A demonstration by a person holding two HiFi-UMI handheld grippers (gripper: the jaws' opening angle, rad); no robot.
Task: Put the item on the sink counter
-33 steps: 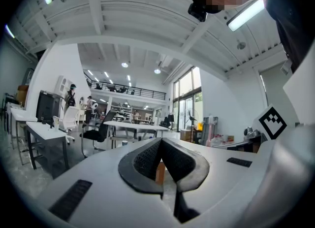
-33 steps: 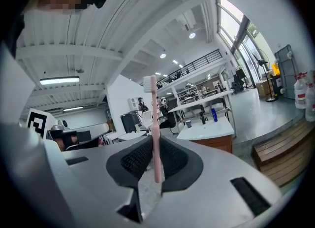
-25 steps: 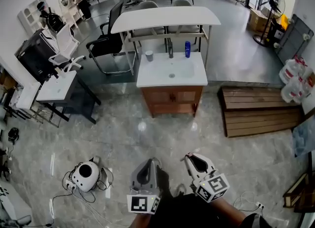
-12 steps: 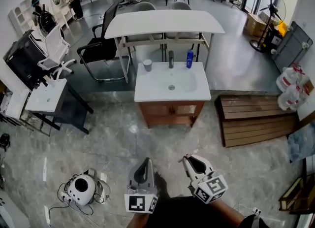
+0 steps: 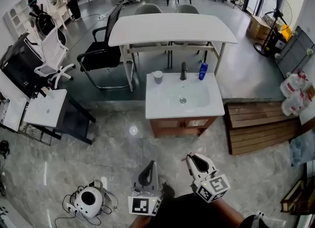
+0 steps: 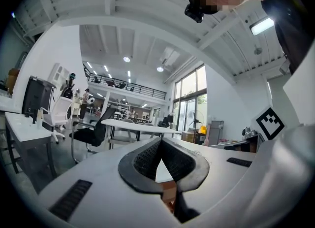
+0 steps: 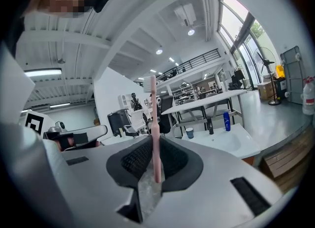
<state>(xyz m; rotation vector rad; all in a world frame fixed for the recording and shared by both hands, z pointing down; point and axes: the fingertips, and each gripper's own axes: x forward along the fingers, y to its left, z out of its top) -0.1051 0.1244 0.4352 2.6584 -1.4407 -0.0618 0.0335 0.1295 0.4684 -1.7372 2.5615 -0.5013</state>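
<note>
Ahead of you, the sink tabletop (image 5: 160,108) is sitting nearer than a second ago, so you are closing in. Your right tongs (image 7: 155,165) are gripping the pink toothbrush (image 7: 153,118) upright, well apart from that tabletop. Your left tongs (image 6: 161,159) are pressing together, empty.

Sink counter (image 5: 156,105): on the floor, just in front of the table (image 5: 172,27).
Cup (image 5: 157,77): counter's back left corner.
Faucet (image 5: 183,71): back edge, middle.
Bottle (image 5: 202,71): back edge, right of the faucet.
Wooden platform (image 5: 261,123): right of the counter.
Chair (image 5: 98,52): left of the table.
</note>
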